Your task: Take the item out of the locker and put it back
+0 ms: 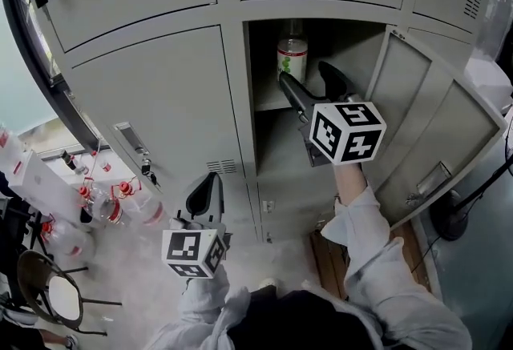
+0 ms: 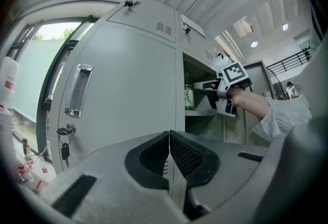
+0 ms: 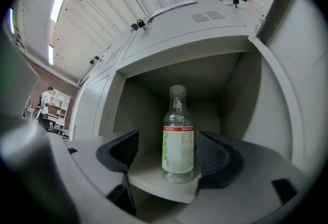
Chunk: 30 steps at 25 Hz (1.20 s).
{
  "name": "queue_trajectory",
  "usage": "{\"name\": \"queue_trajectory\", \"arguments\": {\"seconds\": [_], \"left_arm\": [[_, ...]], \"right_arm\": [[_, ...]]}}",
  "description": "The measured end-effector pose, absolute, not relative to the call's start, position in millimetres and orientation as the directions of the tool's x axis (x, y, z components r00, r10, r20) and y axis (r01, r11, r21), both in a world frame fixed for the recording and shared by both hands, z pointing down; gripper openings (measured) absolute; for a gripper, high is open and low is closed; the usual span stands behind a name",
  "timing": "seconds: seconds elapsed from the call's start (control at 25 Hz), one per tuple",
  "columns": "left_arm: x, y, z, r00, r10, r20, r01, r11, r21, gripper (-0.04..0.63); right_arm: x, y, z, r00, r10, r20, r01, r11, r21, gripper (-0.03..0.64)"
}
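We're at a bank of grey metal lockers (image 1: 160, 100) in a big hall with a ribbed ceiling and strip lights, pale floor below. One compartment stands open, its door (image 1: 433, 124) swung out to the right, every door around it closed. On the shelf (image 3: 154, 179) inside the open compartment stands the bottle (image 1: 292, 52), upright, clear plastic, cap on, white and green label with a red band on top. The right gripper (image 1: 306, 78) reaches into the opening at shelf height, marker cube (image 1: 347, 132) facing up, white sleeve behind it. Its own view shows the jaws spread wide, the bottle framed between them, left pad well off it, right pad just beside the label; touching or not, I can't tell. The left gripper (image 2: 169, 141) hangs low in front of the closed door to the left of the opening, jaws pressed together, nothing between them. That closed door carries a chrome handle (image 2: 78, 89) and a key (image 2: 65, 150) dangling from its lock. Down on the floor to the left lies a cluster of clear bottles with red caps (image 1: 104, 204), a round stool (image 1: 56, 292) close by. A wooden board (image 1: 333, 260) lies at the foot of the lockers, below the open door. Nothing blocks the compartment's mouth except the right gripper itself.
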State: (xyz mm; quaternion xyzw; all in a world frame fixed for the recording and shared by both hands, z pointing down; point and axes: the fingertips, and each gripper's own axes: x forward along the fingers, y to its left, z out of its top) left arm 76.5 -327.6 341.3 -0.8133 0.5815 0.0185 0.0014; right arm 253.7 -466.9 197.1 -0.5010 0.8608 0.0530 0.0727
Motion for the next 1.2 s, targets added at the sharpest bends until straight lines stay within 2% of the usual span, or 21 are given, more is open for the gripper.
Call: {"name": "queue_trajectory", "arguments": {"seconds": [0.52, 0.56, 0.68, 0.8, 1.04, 1.2], "left_arm": [[50.6, -348.1, 337.8, 0.294, -0.955, -0.046, -0.955, -0.295, 0.015, 0.009], [50.5, -349.1, 338.4, 0.294, -0.955, -0.045, -0.955, -0.295, 0.017, 0.009], [52.0, -350.6, 339.8, 0.296, -0.954, -0.043, -0.955, -0.297, 0.020, 0.008], [54.3, -350.7, 340.7, 0.298, -0.954, -0.043, -0.954, -0.299, 0.022, 0.009], [62.7, -349.0, 340.0, 0.319, -0.946, -0.047, -0.947, -0.321, 0.025, 0.009], [69.0, -347.3, 339.2, 0.336, -0.941, -0.047, -0.941, -0.337, 0.024, 0.008]], "right_arm": [[235.3, -544.6, 176.8, -0.474, -0.875, -0.098, -0.881, 0.472, 0.048, 0.339], [235.4, -546.1, 176.6, -0.477, -0.874, -0.095, -0.879, 0.476, 0.040, 0.318], [236.1, -548.5, 176.6, -0.492, -0.867, -0.079, -0.870, 0.492, 0.017, 0.314], [238.9, -550.6, 173.8, -0.526, -0.848, -0.068, -0.844, 0.530, -0.083, 0.312], [243.2, -553.3, 166.6, -0.611, -0.789, -0.071, -0.688, 0.573, -0.445, 0.311], [245.5, -549.7, 164.2, -0.615, -0.786, -0.062, -0.665, 0.559, -0.495, 0.311]]}}
